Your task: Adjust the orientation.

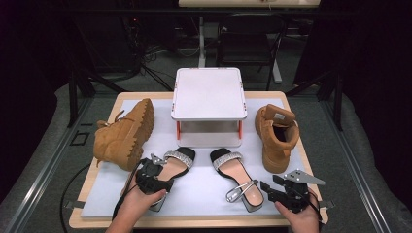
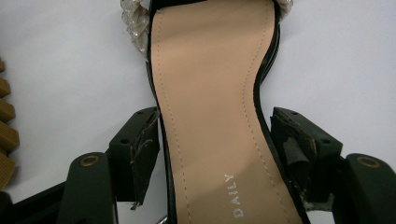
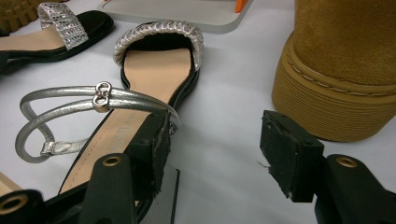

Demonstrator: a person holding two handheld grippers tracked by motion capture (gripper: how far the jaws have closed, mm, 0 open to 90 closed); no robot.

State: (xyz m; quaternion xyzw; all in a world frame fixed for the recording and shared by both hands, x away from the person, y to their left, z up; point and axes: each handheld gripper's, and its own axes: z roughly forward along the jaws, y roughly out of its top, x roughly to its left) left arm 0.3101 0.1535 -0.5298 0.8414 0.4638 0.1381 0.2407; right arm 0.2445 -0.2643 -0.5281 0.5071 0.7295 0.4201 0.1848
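Claw [image 2: 212, 154] astride beige-lined black sandal [image 2: 215, 93]

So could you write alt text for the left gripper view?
Two black gripper jaws straddle the narrow waist of a black sandal with a tan insole, open on either side. A glittery toe strap sits at top, on a white mat.

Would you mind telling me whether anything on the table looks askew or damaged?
Yes: the left boot lies tipped on its side, its lugged sole facing up, while the right boot stands upright. The pads on the left claw also look worn and peeling.
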